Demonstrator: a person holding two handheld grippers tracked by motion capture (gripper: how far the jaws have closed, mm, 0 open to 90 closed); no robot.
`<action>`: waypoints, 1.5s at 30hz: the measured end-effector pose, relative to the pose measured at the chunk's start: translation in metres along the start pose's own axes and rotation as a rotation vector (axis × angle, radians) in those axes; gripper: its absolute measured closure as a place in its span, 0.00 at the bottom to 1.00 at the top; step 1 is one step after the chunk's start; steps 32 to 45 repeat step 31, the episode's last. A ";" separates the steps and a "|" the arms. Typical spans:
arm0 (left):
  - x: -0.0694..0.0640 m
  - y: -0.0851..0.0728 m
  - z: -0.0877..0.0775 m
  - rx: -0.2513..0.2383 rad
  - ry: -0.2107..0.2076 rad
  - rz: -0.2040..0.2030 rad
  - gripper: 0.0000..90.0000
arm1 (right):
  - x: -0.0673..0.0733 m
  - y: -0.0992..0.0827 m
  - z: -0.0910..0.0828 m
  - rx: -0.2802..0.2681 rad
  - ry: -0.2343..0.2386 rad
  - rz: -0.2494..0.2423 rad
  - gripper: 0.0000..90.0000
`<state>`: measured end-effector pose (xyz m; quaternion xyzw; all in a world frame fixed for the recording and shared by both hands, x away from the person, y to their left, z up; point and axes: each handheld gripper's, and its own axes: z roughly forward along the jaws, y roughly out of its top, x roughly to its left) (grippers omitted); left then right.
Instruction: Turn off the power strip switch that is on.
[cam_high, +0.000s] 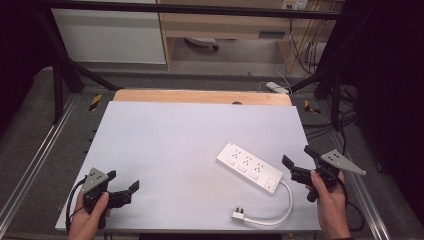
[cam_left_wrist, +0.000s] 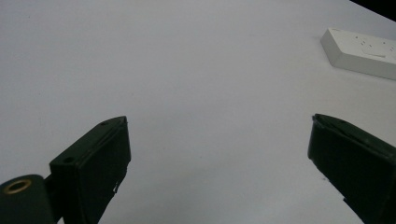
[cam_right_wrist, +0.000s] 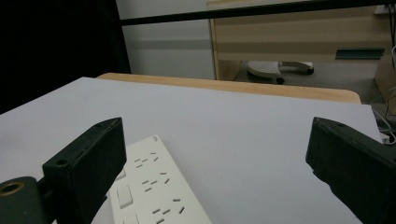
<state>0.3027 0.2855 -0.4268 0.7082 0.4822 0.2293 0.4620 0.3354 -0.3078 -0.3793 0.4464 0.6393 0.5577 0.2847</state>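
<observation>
A white power strip (cam_high: 249, 167) with three sockets and switches lies flat on the white table (cam_high: 175, 145), right of centre. Its white cable (cam_high: 280, 210) loops to a plug (cam_high: 238, 215) near the front edge. My right gripper (cam_high: 299, 159) is open just right of the strip, with nothing between its jaws; the strip (cam_right_wrist: 149, 186) shows low between the jaws in the right gripper view. My left gripper (cam_high: 122, 181) is open at the front left corner, far from the strip (cam_left_wrist: 362, 51), and holds nothing.
The table has a wooden strip (cam_high: 200, 96) along its far edge. A black frame (cam_high: 65, 75) surrounds the table, with cables (cam_high: 305, 50) and a second white power strip (cam_high: 276, 87) on the floor behind. A wooden desk (cam_right_wrist: 299, 42) stands beyond.
</observation>
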 end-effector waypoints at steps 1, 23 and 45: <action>0.000 0.000 0.000 0.000 -0.001 0.000 0.07 | 0.000 -0.001 -0.002 -0.003 -0.001 -0.006 0.06; -0.001 0.002 -0.002 -0.029 -0.002 0.008 0.07 | -0.005 -0.041 -0.022 0.031 -0.019 -0.055 0.05; -0.001 0.002 -0.002 -0.028 -0.006 0.013 0.07 | 0.011 -0.057 -0.007 0.165 0.071 -0.115 0.04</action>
